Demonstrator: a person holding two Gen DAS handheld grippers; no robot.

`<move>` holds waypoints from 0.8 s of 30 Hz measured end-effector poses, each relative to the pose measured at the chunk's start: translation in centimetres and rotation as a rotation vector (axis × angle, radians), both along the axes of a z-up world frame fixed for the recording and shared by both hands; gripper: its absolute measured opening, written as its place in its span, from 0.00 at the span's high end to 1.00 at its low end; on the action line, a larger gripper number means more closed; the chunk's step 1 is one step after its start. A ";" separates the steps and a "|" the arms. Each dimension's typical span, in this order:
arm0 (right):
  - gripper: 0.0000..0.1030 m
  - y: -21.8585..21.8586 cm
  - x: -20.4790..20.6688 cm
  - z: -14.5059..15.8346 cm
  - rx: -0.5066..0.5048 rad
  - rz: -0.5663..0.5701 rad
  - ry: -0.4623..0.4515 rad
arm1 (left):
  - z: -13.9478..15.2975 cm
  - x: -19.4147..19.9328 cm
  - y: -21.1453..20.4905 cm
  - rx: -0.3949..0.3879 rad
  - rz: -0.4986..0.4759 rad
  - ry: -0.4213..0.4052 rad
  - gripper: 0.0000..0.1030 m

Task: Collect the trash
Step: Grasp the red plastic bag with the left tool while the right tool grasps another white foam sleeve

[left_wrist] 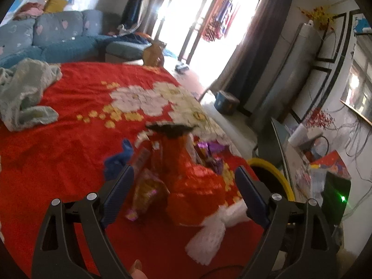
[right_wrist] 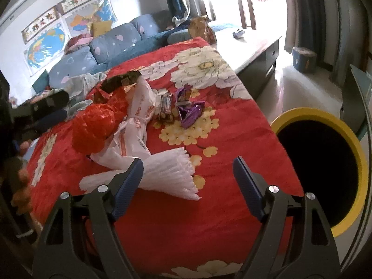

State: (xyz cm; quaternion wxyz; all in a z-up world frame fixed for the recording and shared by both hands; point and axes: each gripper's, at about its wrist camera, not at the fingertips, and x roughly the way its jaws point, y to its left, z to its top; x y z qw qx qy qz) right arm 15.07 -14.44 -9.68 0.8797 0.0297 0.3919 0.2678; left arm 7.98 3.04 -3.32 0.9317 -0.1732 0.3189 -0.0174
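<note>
The trash lies in a loose heap on the red floral blanket [right_wrist: 209,220]: a white foam net sleeve [right_wrist: 167,174], a white plastic bag [right_wrist: 139,116] with orange print, a crumpled red mesh wrapper [right_wrist: 97,125], purple candy wrappers [right_wrist: 190,111] and a dark snack packet [right_wrist: 121,81]. The bin with the yellow rim [right_wrist: 362,167] stands just beside the bed edge, mouth up and dark inside.

The right gripper [right_wrist: 188,181] is released and empty, its jaws apart just above the foam sleeve's near end. The left gripper [left_wrist: 184,186] is also released and empty, its jaws straddling the red mesh and a yellowish wrapper [left_wrist: 148,190] without pressing them.

To do this step well, I judge each gripper should settle on 1 piece only, close low on a bunched part so the light material does not slip, then lift clear before swinging to the bin. The foam is springy and the mesh may snag its neighbours.

Around the heap lie a blue rag [left_wrist: 118,160] and a pale green towel [left_wrist: 25,93] farther off; neither blocks the way. A blue sofa [right_wrist: 97,46] stands behind.
</note>
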 end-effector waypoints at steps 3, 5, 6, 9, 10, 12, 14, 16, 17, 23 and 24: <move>0.45 0.1 0.1 -0.3 0.011 0.023 0.023 | -0.7 0.3 -0.7 0.010 -0.027 0.026 0.19; 0.61 0.3 0.1 -0.6 0.016 0.046 0.037 | -1.1 0.5 -1.2 0.017 -0.046 0.047 0.23; 0.65 0.4 0.1 -0.7 0.020 0.059 0.044 | -1.3 0.5 -1.5 0.019 -0.056 0.055 0.24; 0.76 0.8 -0.2 -0.9 0.014 0.084 0.049 | -1.6 0.7 -2.2 0.035 -0.075 0.066 0.30; 0.84 0.9 -0.3 -0.9 0.012 0.088 0.046 | -1.8 0.8 -2.4 0.042 -0.080 0.071 0.34; 0.90 0.9 -0.4 -1.0 0.010 0.099 0.051 | -2.1 1.0 -2.8 0.060 -0.086 0.090 0.42; 0.91 0.9 -0.5 -1.0 0.010 0.100 0.048 | -2.4 1.1 -2.9 0.069 -0.087 0.105 0.49; 0.93 0.8 -0.5 -0.8 0.012 0.100 0.045 | -2.7 1.1 -2.8 0.071 -0.081 0.114 0.56; 0.94 0.7 -0.5 -0.8 0.014 0.099 0.044 | -2.8 1.1 -2.7 0.071 -0.081 0.116 0.61; 0.95 0.4 -0.7 -0.1 0.029 0.105 0.037 | -2.4 1.0 -2.7 0.090 -0.097 0.103 0.77; 0.95 0.3 -0.8 0.2 0.035 0.109 0.031 | -2.2 0.8 -2.7 0.080 -0.102 0.093 0.78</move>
